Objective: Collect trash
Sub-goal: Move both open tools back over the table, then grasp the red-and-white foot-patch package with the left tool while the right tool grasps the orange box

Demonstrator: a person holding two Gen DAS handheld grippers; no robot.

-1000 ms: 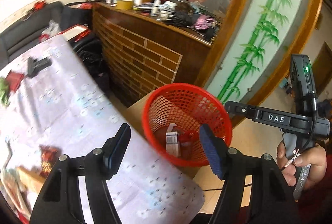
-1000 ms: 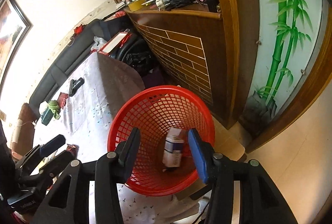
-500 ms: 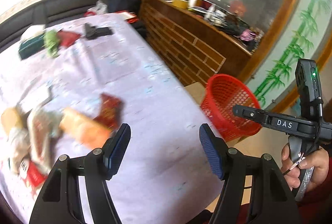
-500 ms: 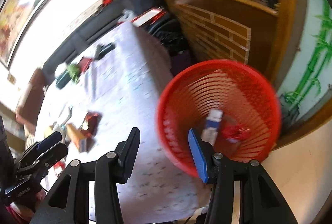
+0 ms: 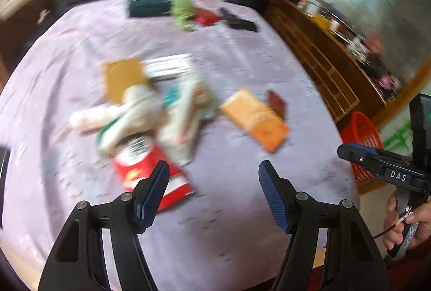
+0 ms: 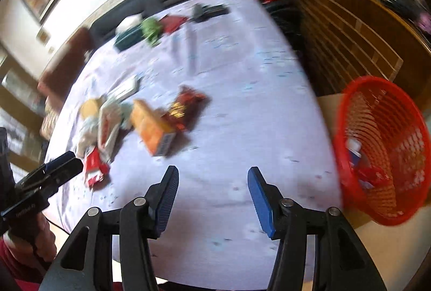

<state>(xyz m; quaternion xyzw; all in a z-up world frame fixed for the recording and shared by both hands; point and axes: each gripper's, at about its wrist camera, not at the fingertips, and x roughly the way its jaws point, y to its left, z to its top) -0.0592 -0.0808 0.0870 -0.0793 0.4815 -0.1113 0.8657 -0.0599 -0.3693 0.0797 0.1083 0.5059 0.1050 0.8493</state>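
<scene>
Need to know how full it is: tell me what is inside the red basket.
Inside the red basket, a white-and-blue carton and a red wrapper show. Its near wall and blur hide the rest.

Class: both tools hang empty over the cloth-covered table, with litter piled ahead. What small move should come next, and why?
Probably lower the right tool, its jaws opening with nothing between them, onto the orange box. It lies apart from the blurred pile and nearest the red basket, which already holds trash.
</scene>
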